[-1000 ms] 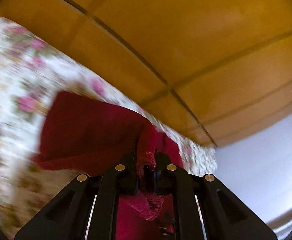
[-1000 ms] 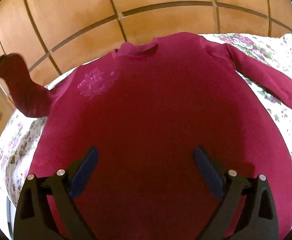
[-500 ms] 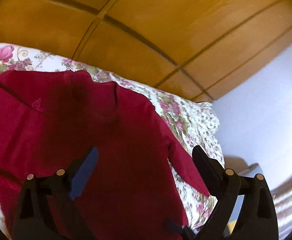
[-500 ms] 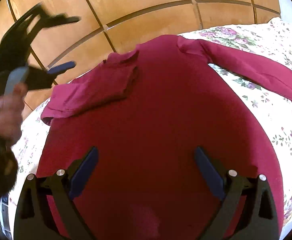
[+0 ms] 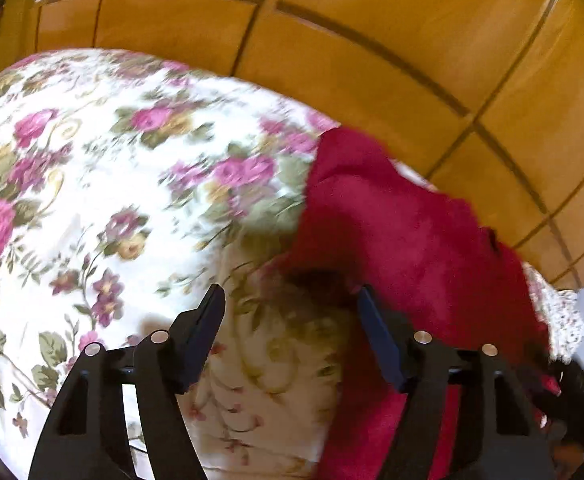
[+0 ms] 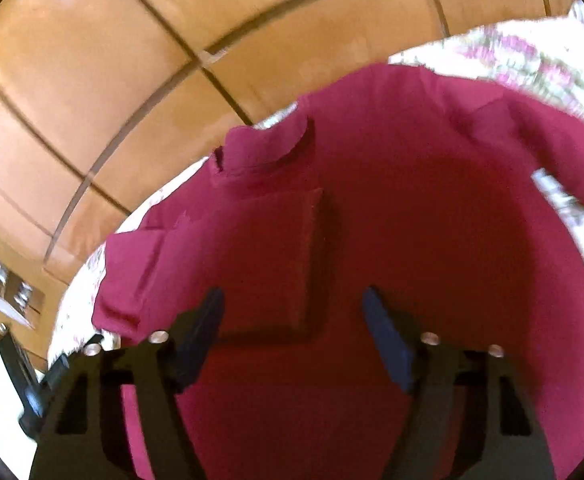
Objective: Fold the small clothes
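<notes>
One dark red long-sleeved knit top (image 6: 412, 240) is lying spread flat on the bed, over a white bedspread printed with pink roses (image 5: 91, 160), its collar towards the panelled orange-brown wooden headboard (image 6: 131, 60). One sleeve (image 6: 243, 256) is lying folded in across the chest, its squared end resting on the body of the top, which looks to me like the first fold done to narrow the garment. The other sleeve (image 6: 564, 152) is stretching out to the far side, not yet folded.

Two grippers are hanging over the bed. The left gripper (image 5: 292, 312) is pointing down at the bedspread just beside the top's outer edge; its jaws have just been closing part of the way, and they are standing apart with nothing pinched between them, only flowered cloth showing in the gap. The right gripper (image 6: 292, 308) is hovering over the lower body of the top; its jaws too have just been narrowing, and they are gaping with red fabric beneath but none gripped. I am guessing both are lining up for the next fold.
</notes>
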The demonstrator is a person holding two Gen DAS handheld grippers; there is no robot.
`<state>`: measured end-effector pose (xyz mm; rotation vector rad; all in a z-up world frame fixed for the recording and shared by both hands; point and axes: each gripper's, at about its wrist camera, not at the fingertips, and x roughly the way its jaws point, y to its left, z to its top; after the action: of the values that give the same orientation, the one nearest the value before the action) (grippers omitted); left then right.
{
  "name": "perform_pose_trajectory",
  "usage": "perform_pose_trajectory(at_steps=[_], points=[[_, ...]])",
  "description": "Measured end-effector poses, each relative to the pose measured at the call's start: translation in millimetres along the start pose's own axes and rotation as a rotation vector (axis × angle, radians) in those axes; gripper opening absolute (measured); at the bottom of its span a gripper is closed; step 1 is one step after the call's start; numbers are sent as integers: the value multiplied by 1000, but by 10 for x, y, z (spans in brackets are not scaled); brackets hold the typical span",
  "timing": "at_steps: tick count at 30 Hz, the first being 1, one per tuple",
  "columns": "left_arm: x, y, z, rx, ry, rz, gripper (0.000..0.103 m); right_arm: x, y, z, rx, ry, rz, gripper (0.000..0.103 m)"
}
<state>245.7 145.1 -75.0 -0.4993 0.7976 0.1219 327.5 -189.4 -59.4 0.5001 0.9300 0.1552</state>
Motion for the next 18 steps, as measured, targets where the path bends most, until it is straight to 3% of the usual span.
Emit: perform_pose_trajectory(at_steps=[1, 3, 4, 7, 9, 10, 11, 12, 15, 18], points=[[60, 2, -3, 4, 22, -4, 68, 79, 6, 18, -2, 13, -27, 66], [165, -2, -1, 37, 59, -16, 68, 153, 101, 66, -58, 25, -67, 38], [179, -58, 20, 57, 62, -9, 68, 159, 172, 111, -104, 34, -62, 3], [206, -134, 148, 82, 13, 5, 68, -45, 266, 315, -181, -72, -108, 4], [207, -168, 216, 103, -31, 71, 67, -201, 245, 446, -216, -167, -182, 4], [204, -192, 230, 112, -34, 81, 61, -211, 211, 500, -230, -184, -207, 4], [267, -196, 210, 131, -11, 80, 43, -174, 181, 524, -238, -172, -212, 4], [323, -229, 188, 141, 13, 76, 32, -82, 115, 542, -249, -143, -218, 4], [312, -196, 109, 142, 27, 58, 16, 209, -12, 481, -266, -72, -223, 4], [176, -187, 16, 173, 31, 52, 10, 329, -107, 394, -248, -70, -216, 5]])
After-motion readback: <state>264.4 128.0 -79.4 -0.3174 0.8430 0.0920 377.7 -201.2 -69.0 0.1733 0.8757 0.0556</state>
